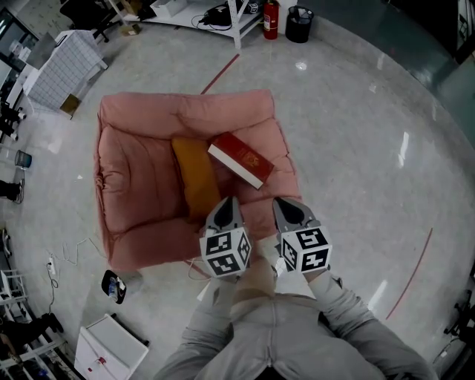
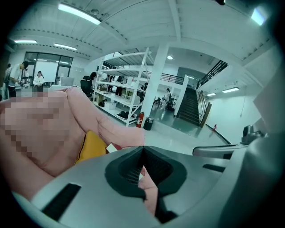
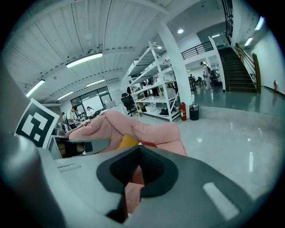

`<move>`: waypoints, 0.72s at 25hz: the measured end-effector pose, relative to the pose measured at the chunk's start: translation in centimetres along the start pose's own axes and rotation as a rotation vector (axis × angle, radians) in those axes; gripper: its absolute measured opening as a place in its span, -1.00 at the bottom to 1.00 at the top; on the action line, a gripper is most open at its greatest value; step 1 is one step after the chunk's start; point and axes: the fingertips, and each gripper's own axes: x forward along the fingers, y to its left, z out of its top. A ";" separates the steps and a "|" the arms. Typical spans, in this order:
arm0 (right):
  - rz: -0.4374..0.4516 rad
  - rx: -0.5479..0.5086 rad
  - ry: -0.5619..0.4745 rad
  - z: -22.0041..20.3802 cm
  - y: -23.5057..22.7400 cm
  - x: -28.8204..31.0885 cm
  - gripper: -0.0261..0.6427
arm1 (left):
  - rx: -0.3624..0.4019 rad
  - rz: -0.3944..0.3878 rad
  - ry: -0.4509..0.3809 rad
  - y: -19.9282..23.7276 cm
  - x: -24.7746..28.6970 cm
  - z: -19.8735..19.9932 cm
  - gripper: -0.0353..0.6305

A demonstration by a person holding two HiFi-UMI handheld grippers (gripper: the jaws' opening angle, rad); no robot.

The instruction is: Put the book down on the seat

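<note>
A red book with a white page edge lies flat on the pink cushioned seat, at its right side, beside a yellow cushion. My left gripper hovers over the seat's front edge, just short of the book, jaws shut with nothing held. My right gripper is next to it on the right, also shut and empty. In the left gripper view the closed tips point past the yellow cushion and a corner of the book. The right gripper view shows its tips below the book.
A fire extinguisher, a black bin and a white shelf rack stand beyond the seat. A white box and a cable lie on the floor at lower left. A staircase rises far off. People stand at the back.
</note>
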 end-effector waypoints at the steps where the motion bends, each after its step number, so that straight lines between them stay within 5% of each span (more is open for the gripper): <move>1: 0.001 -0.004 -0.003 0.1 0.2 -0.3 -0.93 | 0.002 -0.003 0.003 -0.2 -0.5 -0.1 -0.88; 18: 0.033 -0.076 -0.035 -0.2 3.8 -4.3 -0.93 | 0.033 -0.029 -0.014 -1.1 -5.8 -0.5 -0.88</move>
